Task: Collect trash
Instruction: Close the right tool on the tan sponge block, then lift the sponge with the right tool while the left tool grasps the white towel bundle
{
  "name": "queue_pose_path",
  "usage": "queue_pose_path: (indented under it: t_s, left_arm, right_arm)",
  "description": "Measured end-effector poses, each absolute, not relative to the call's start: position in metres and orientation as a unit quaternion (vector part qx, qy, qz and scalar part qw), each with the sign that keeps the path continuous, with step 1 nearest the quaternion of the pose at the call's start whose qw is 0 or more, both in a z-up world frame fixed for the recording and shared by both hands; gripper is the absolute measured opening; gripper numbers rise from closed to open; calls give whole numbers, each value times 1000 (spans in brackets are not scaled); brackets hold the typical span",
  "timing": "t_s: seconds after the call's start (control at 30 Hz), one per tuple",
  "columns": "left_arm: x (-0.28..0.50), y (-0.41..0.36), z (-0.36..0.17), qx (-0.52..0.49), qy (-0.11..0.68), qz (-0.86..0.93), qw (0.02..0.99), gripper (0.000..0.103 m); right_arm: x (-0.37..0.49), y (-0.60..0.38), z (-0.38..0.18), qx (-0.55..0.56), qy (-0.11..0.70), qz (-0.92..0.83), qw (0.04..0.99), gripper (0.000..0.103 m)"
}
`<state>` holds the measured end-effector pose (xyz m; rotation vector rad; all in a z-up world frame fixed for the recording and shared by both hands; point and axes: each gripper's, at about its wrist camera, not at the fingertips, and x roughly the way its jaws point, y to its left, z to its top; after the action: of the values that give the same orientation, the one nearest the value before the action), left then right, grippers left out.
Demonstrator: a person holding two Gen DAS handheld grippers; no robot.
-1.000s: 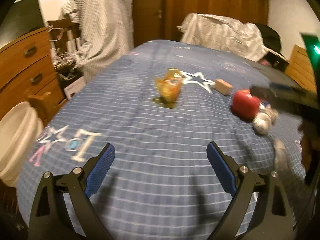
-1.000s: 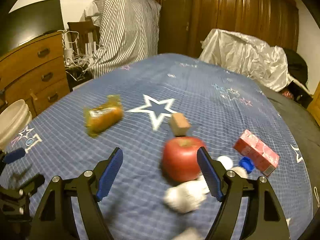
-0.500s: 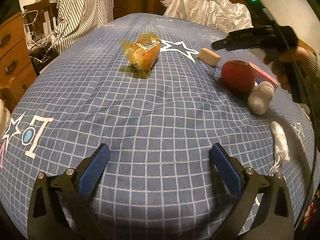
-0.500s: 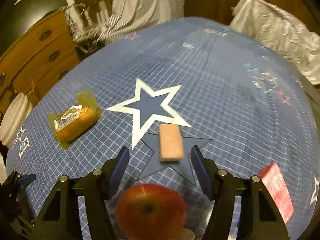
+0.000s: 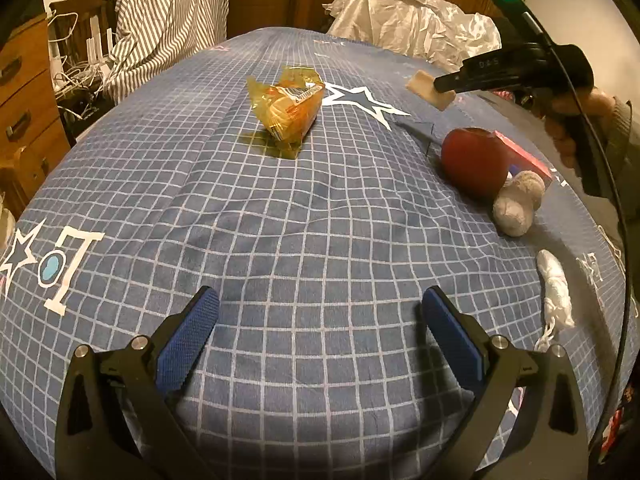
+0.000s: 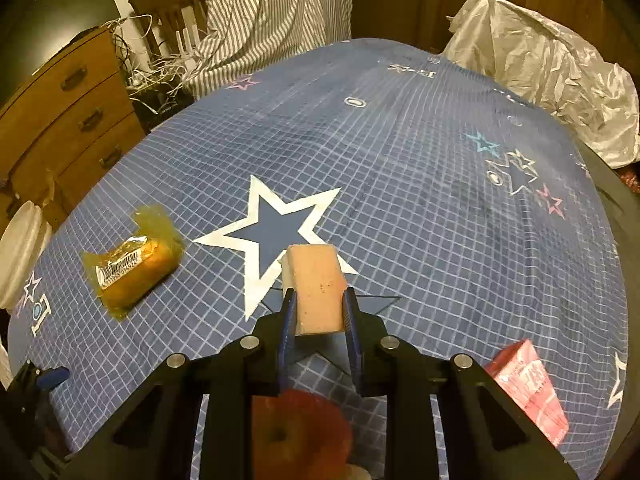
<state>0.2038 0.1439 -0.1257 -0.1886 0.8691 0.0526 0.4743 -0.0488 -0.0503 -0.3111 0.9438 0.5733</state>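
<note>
Right tool (image 6: pixel 319 312) clamps pale-pink speckled sponge block (image 6: pixel 317 286).

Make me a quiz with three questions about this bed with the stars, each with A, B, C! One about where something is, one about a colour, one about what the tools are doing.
1. Where is the apple?
A. On the dresser
B. On the blue blanket, touching a whitish crumpled ball
C. Inside the plastic wrapper

2. What colour is the wrapped snack?
A. Orange-yellow
B. Green
C. Purple

3. What is the right tool doing?
A. Hanging open over nothing
B. Squeezing the apple
C. Gripping a pinkish sponge block

Answers:
1. B: the left wrist view shows the apple lying on the blanket against the ball.
2. A: its clear wrapper looks orange-yellow in both views.
3. C: its jaws have just been closing, and the pads now press the block's two sides; the left tool stands wide open.
</note>
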Motion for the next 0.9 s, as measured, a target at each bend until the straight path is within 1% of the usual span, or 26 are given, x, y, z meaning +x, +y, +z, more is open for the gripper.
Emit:
queue_pose_path:
  t_s: [0.03,0.07,0.1,0.13,0.27,0.3,0.33,0.4,0.43,0.47,0.53,0.6,0.7,0.77,0.83,0.9]
  left_arm:
    - [204,143,-126,-89,421,27,902,97]
    - [204,143,-125,-88,421,27,903,97]
    - [204,142,-126,-89,420,26,903,97]
    - [204,142,-126,-90,420,26,903,97]
    - [204,142,-125,-90,420,26,903,97]
    - [204,143,-125,-91,420,25,903,97]
    - [204,143,-125,-92,419,25,903,97]
    - [205,143,-126,-92,419,25,903,97]
    - [204,143,-126,-93,419,24,903,97]
    - [205,142,-126,-93,419,24,903,97]
    - [205,142,-126,-96,419,24,903,97]
    - [205,143,-126,-97,418,23,903,97]
    - [205,145,-126,-100,417,21,903,97]
    - [204,147,-126,-102,416,19,903,97]
    - [204,148,-126,-103,416,18,903,97]
    - [204,149,-126,-103,416,18,903,97]
  right_arm:
    - [476,-49,-52,-151,449,268,839,28]
    - [478,-47,-57,-151,460,268,833,42]
    - [479,-44,-61,-153,464,265,831,51]
    - [481,-40,-66,-157,461,261,834,56]
    - [495,-29,-93,-161,485,249,823,56]
    - [498,-27,-99,-162,495,249,817,57]
    - [501,-26,-104,-166,501,245,813,62]
    - [503,-27,-106,-163,503,241,814,62]
    - [505,-28,-106,-158,508,238,813,58]
    - [506,-29,-106,-161,508,233,813,40]
    - [505,-31,-103,-163,505,232,815,37]
    - [500,-35,-89,-162,484,235,827,35]
    - [473,-47,-34,-127,410,257,866,33]
    - [441,-68,10,-85,357,275,889,33]
    - [393,-96,47,-59,308,279,908,33]
    - [351,-122,66,-62,279,268,920,33]
